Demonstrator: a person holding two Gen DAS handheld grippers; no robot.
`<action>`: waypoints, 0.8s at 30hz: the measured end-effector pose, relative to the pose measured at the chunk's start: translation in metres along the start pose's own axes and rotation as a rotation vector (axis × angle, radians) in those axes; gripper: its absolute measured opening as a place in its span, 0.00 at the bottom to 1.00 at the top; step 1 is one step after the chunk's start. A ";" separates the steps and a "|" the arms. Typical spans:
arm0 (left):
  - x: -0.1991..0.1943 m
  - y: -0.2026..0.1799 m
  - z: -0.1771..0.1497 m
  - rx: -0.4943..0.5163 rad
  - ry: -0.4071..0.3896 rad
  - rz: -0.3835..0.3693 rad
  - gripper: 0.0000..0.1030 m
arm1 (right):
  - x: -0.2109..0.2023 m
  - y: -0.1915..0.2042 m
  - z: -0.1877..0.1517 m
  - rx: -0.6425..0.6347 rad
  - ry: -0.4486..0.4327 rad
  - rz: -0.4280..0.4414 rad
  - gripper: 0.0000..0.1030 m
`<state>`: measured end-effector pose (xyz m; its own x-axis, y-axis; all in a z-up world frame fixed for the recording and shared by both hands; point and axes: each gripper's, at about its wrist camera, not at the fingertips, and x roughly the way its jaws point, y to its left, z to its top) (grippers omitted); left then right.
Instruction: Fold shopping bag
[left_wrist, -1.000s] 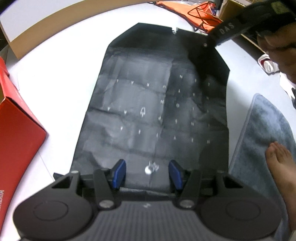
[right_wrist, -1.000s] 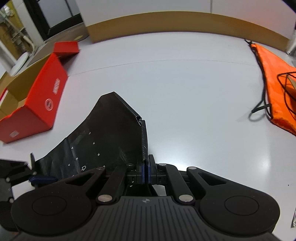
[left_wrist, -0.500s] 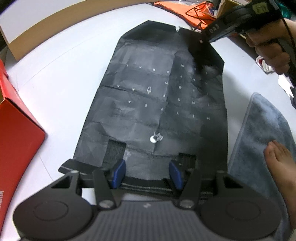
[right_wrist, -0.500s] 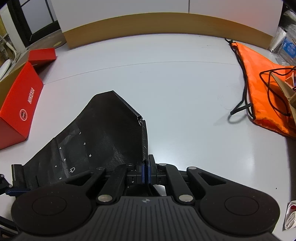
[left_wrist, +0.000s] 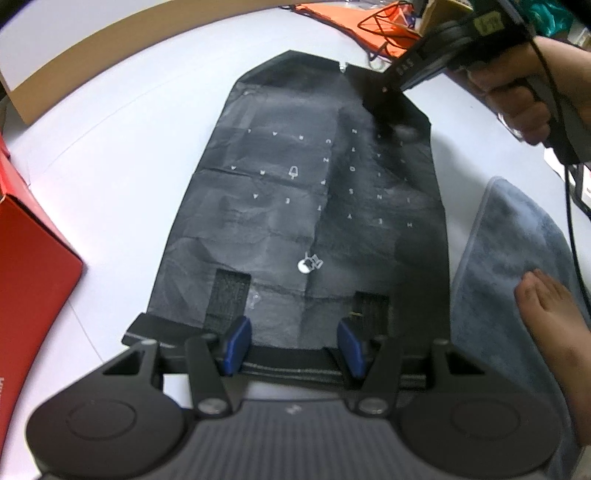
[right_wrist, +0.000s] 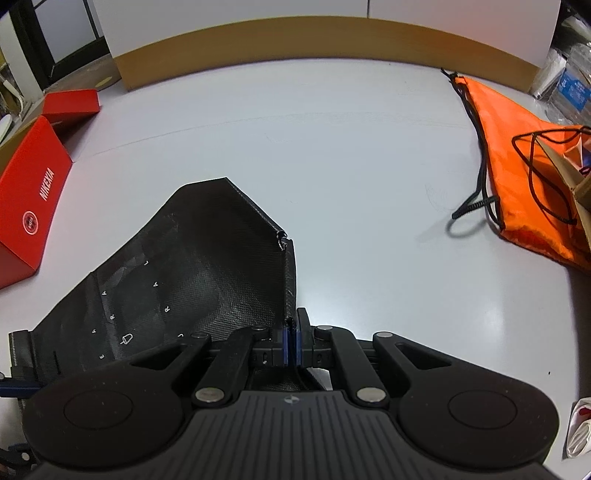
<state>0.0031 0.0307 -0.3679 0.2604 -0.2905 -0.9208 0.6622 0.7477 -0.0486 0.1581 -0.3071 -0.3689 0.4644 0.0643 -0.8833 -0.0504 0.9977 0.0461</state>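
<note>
White desk (right_wrist: 351, 155) with a wood edge at the back. Black shopping bag (left_wrist: 303, 206) lies flat, printed side up, 2 strap ends at its near edge. Left hand-held gripper (left_wrist: 293, 347) is released, blue pads spread above the bag's near hem, nothing pinched. Right hand-held gripper (right_wrist: 291, 345) is clenched on the bag's far corner edge, lifting it slightly. Red box (right_wrist: 31, 206) at left, orange drawstring bag (right_wrist: 517, 177) at right, grey towel (left_wrist: 517, 258) beside the bag with a bare foot (left_wrist: 554, 332) on it.
</note>
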 end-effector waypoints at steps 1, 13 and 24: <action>-0.001 0.000 -0.003 0.003 0.001 -0.001 0.54 | 0.001 0.000 -0.001 -0.006 0.002 -0.003 0.04; -0.019 0.009 -0.026 0.000 0.013 -0.004 0.52 | 0.012 0.008 -0.012 -0.091 -0.006 -0.040 0.09; -0.013 0.013 -0.023 0.022 0.014 -0.022 0.52 | 0.013 0.017 -0.013 -0.175 -0.043 -0.110 0.24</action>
<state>-0.0073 0.0580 -0.3651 0.2357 -0.2978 -0.9251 0.6828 0.7281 -0.0604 0.1515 -0.2896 -0.3854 0.5127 -0.0397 -0.8576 -0.1482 0.9798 -0.1340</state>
